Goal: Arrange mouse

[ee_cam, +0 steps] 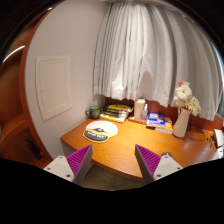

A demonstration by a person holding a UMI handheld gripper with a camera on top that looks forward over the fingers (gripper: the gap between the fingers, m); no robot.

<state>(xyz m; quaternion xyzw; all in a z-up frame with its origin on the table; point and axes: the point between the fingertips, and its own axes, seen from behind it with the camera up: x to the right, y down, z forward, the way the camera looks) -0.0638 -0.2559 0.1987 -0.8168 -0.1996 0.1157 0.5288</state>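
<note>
Two fingers of the gripper (113, 160) are spread wide, nothing between them, hovering at the near edge of the wooden desk (125, 148). Mouse (96, 134) sits on a round mouse pad (101, 130), far left on the desk. Books (118, 111) behind it, vase (181, 122) far right.

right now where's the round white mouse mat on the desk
In the gripper view, the round white mouse mat lies on the orange wooden desk, beyond the left of the open fingers, in front of the stacked books by the curtain.
</note>
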